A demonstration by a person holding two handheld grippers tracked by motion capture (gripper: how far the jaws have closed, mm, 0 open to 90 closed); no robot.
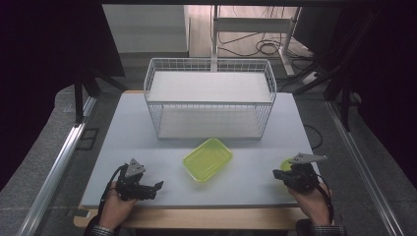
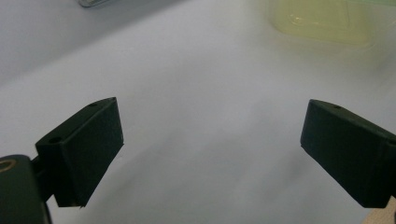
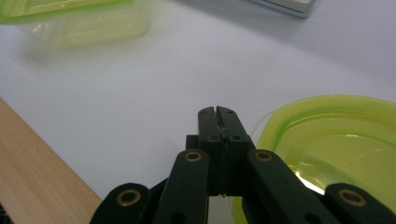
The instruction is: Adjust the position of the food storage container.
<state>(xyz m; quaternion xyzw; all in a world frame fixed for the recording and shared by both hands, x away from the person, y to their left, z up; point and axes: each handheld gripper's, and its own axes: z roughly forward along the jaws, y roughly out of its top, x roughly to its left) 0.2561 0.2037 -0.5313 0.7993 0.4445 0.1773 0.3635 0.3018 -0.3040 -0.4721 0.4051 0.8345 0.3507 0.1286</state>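
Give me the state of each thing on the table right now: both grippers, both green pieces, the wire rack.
Left gripper: open, nothing between its jaws.
Right gripper: shut; whether it pinches the lid's rim I cannot tell.
Green container: uncovered, upright on the mat, apart from both grippers.
Green lid: off the container, at the right gripper.
Wire rack: upright, both shelves bare.

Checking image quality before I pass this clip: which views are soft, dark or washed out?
High view: dark at both sides and the top corners, table evenly lit, wire basket sharp. Left gripper view: the green container is pale and blurred, the tabletop washed out. Right gripper view: the shut right gripper is sharp, the far container blurred, and the green lid beside it shows glare.
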